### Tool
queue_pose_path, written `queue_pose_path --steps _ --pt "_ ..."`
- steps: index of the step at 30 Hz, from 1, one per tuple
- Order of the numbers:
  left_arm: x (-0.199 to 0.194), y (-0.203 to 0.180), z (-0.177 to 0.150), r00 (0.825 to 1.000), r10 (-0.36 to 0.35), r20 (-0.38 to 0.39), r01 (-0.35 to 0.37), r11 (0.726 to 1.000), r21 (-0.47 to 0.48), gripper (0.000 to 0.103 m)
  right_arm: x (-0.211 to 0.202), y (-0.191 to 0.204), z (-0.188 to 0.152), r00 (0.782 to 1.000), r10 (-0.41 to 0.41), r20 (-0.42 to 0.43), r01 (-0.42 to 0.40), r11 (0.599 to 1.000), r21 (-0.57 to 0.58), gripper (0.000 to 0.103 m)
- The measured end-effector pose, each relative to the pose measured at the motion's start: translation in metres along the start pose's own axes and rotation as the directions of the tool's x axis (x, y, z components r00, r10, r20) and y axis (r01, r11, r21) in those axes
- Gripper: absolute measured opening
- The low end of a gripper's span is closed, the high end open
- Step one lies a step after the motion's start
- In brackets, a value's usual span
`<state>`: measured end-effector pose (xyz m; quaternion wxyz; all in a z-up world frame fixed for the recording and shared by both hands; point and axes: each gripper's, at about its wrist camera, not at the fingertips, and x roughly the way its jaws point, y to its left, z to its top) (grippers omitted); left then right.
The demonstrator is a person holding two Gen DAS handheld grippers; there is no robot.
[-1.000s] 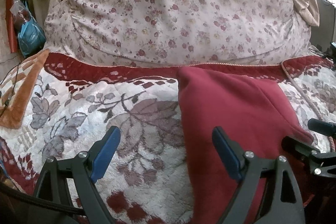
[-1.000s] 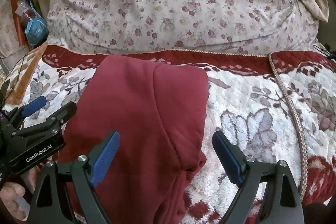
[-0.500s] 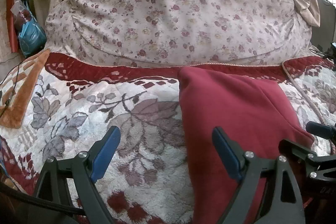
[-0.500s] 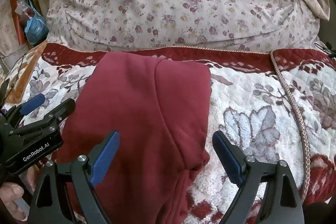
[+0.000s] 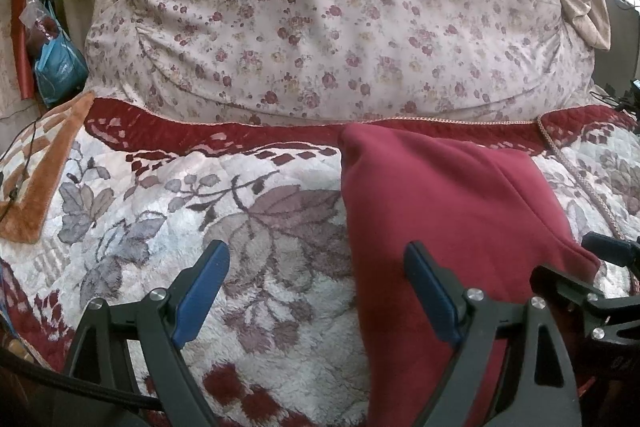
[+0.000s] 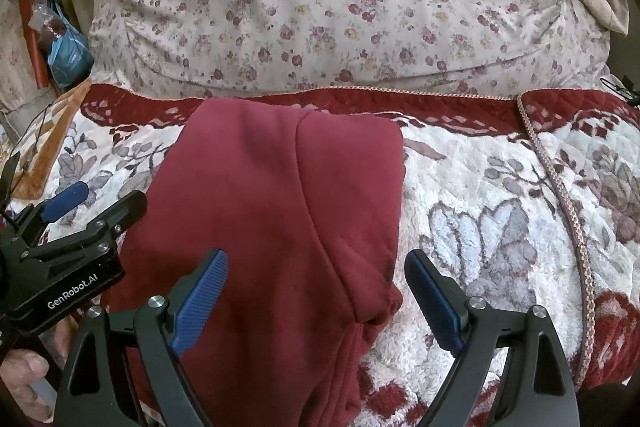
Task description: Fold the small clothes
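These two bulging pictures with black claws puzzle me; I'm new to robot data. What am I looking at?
There is no robot here. A person holds a hand tool in each hand; each tool has two fingers with blue pads and a wide-angle camera looking forward along them, which is why the pictures bulge.

One picture is from the left tool: its gripper is open, with the garment's left edge between the fingers. The other tool pokes in at the right edge.

The other picture is from the right tool: its gripper is also open, over the garment's right edge.

On the surface lies a dark red garment, already folded over, on a fleecy leaf-patterned blanket. Behind it sits a flowered quilt. Nothing is held.
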<state>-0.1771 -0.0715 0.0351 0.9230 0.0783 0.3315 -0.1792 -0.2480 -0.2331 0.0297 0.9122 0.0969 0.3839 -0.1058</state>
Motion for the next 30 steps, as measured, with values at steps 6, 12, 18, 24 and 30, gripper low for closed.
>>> queue_pose_path --steps 6,12,18,24,30 --pt "0.0003 -0.0007 0.0001 1.000 -0.001 0.000 0.001 1.000 0.001 0.088 0.0006 0.0006 -0.0007 1.000 0.000 -0.006 0.000 1.000 0.001 0.093" --pt "0.0004 -0.0013 0.0001 1.000 0.000 0.000 0.000 1.000 -0.002 0.088 0.0025 0.0004 -0.0018 1.000 0.003 -0.014 -0.003 1.000 0.002 0.093" --pt "0.0002 -0.0011 -0.0001 1.000 0.000 0.000 0.000 1.000 0.001 0.088 0.0039 0.0014 -0.0026 1.000 0.004 -0.017 -0.004 1.000 0.002 0.093" --pt "-0.0001 -0.0019 -0.0001 1.000 0.001 0.001 -0.001 1.000 0.002 0.088 0.0051 0.0022 -0.0042 1.000 0.007 -0.024 -0.007 1.000 0.000 0.093" --pt "0.0001 0.0049 0.0016 1.000 -0.022 -0.015 0.021 1.000 -0.017 0.088 0.0041 0.0003 -0.0032 1.000 0.021 -0.020 -0.021 1.000 0.003 0.093"
